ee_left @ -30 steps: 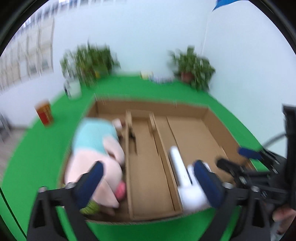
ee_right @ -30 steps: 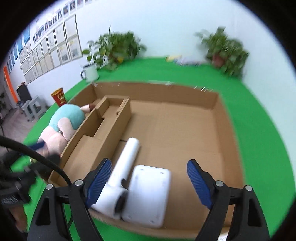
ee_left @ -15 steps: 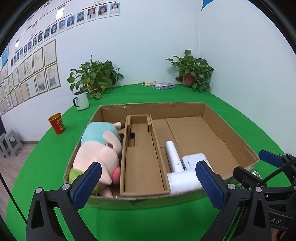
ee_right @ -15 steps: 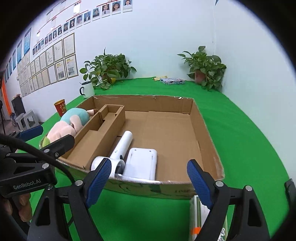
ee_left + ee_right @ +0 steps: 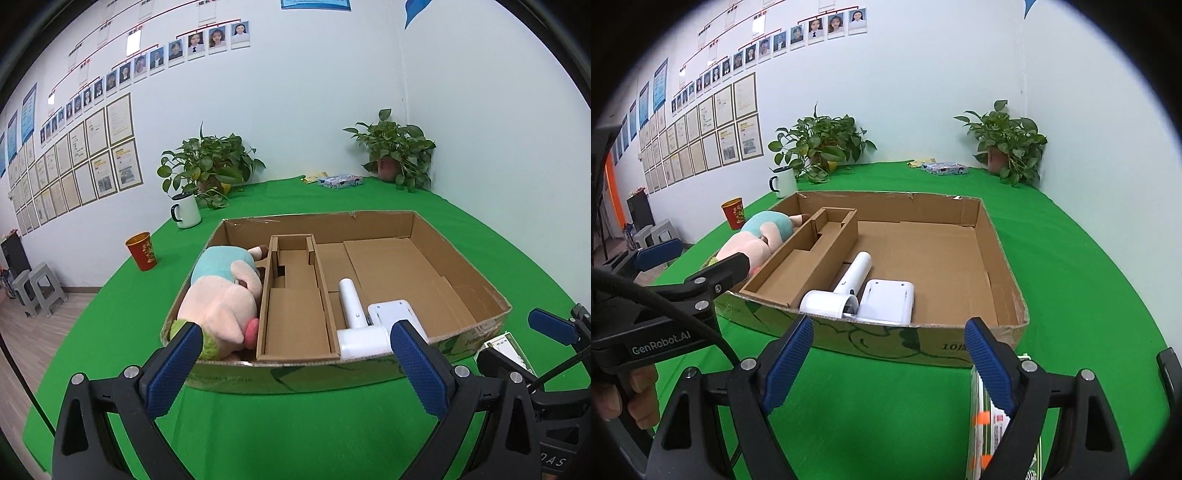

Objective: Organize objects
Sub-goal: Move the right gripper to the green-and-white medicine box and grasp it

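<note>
1. Left gripper (image 5: 293, 367): jaws wide apart, holding nothing, above the green desk (image 5: 295, 424)
2. Right gripper (image 5: 888, 367): jaws wide, empty
3. Plush toy (image 5: 221, 302) and white device (image 5: 373, 325) lie inside the cardboard box (image 5: 461, 273)

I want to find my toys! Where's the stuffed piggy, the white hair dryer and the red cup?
stuffed piggy (image 5: 221, 310): left wrist view, on its pink body.
white hair dryer (image 5: 855, 275): right wrist view, on its handle.
red cup (image 5: 142, 253): left wrist view, on its side.
</note>
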Available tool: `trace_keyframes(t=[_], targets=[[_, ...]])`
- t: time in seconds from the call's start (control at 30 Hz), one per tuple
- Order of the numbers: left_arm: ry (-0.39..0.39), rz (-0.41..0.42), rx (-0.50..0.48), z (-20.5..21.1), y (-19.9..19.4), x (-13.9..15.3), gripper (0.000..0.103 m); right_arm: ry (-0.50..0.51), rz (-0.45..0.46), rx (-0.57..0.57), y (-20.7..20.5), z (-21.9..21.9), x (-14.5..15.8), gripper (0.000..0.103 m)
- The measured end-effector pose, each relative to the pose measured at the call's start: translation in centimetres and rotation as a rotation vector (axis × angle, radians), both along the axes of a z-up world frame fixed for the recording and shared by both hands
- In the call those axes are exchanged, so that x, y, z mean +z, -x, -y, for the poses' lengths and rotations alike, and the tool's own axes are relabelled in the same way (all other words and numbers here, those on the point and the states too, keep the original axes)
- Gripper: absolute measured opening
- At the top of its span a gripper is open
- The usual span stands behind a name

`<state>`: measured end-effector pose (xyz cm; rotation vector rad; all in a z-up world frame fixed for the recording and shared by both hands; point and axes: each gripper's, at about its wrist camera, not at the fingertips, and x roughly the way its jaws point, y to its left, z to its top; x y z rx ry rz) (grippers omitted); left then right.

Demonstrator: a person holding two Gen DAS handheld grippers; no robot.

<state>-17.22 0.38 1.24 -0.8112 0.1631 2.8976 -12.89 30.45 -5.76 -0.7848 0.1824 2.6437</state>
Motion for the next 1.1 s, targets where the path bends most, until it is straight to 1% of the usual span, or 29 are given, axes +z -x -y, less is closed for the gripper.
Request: trace_keyframes(t=[0.13, 0.17, 0.2, 0.23, 0.27, 0.3, 0.33, 0.37, 0.4, 0.43, 0.47, 0.5, 0.53, 0.57, 0.6, 0.67, 0.77, 0.83, 0.93, 1.03, 1.07, 1.1], targets=[[-0.006, 0.005, 0.000, 0.0, -1.0, -0.3, 0.102, -0.010, -0.023, -0.011, -0.9, 0.5, -0.2, 0.084], [-0.013, 0.008, -0.005, -0.1, -1.4, -0.6, 0.098, -0.014, -0.027, -0.011, -1.1, 0.7, -0.3, 0.084], [-0.024, 0.013, -0.011, 0.0, -1.6, -0.8, 0.084, -0.017, -0.031, -0.008, -1.2, 0.8, -0.4, 0.084], [-0.039, 0.023, -0.018, 0.2, -1.6, -0.9, 0.073, -0.017, -0.033, -0.009, -1.3, 0.9, -0.4, 0.084], [-0.062, 0.048, -0.027, 0.4, -1.5, -1.2, 0.047, -0.018, -0.041, -0.012, -1.5, 1.0, -0.5, 0.084], [-0.095, 0.084, -0.039, 0.8, -1.3, -1.6, 0.024, -0.019, -0.049, -0.014, -1.6, 1.0, -0.5, 0.083], [-0.132, 0.116, -0.051, 1.2, -1.2, -2.1, 0.019, -0.021, -0.064, -0.016, -1.9, 1.0, -0.5, 0.082], [-0.152, 0.125, -0.052, 1.4, -1.1, -2.4, 0.018, -0.020, -0.075, -0.018, -2.1, 1.0, -0.5, 0.078], [-0.156, 0.122, -0.048, 1.6, -1.2, -2.6, 0.019, -0.019, -0.089, -0.021, -2.5, 0.9, -0.6, 0.068], [-0.153, 0.113, -0.041, 1.7, -1.3, -2.7, 0.020, -0.012, -0.104, -0.030, -2.9, 0.7, -0.6, 0.065], [-0.142, 0.101, -0.031, 1.9, -1.5, -3.0, 0.034, -0.001, -0.111, -0.030, -3.2, 0.5, -0.7, 0.064], [-0.134, 0.099, -0.022, 2.0, -1.6, -3.1, 0.070, 0.029, -0.129, -0.009, -3.6, 0.2, -0.9, 0.064], [-0.134, 0.098, -0.013, 2.1, -1.6, -3.3, 0.091, 0.048, -0.139, 0.008, -3.7, -0.1, -1.1, 0.067], [-0.153, 0.087, -0.006, 2.5, -1.6, -3.6, 0.102, 0.069, -0.133, 0.021, -3.9, -0.5, -1.4, 0.083], [-0.165, 0.086, -0.009, 2.7, -1.6, -3.8, 0.102, 0.080, -0.109, 0.014, -3.9, -0.9, -1.9, 0.092], [-0.170, 0.115, -0.022, 2.8, -1.3, -4.3, 0.102, 0.085, -0.047, -0.005, -4.0, -1.7, -3.1, 0.092], [-0.176, 0.170, -0.052, 2.8, -0.9, -5.8, 0.102, 0.118, 0.051, -0.008, -4.4, -3.2, -5.2, 0.092], [-0.181, 0.189, -0.077, 2.7, -1.0, -6.5, 0.102, 0.116, 0.102, -0.047, -5.3, -4.4, -6.5, 0.092], [-0.174, 0.211, -0.117, 2.2, -1.2, -7.6, 0.102, 0.124, 0.149, -0.105, -6.4, -6.3, -7.7, 0.092], [-0.173, 0.231, -0.155, 1.5, -1.3, -8.6, 0.102, 0.160, 0.195, -0.122, -6.6, -7.7, -9.0, 0.092], [-0.173, 0.240, -0.164, 1.2, -1.3, -8.9, 0.102, 0.166, 0.207, -0.120, -6.5, -7.8, -9.1, 0.091], [-0.171, 0.248, -0.173, 1.0, -1.1, -9.2, 0.102, 0.174, 0.215, -0.116, -6.4, -7.8, -9.4, 0.085]])
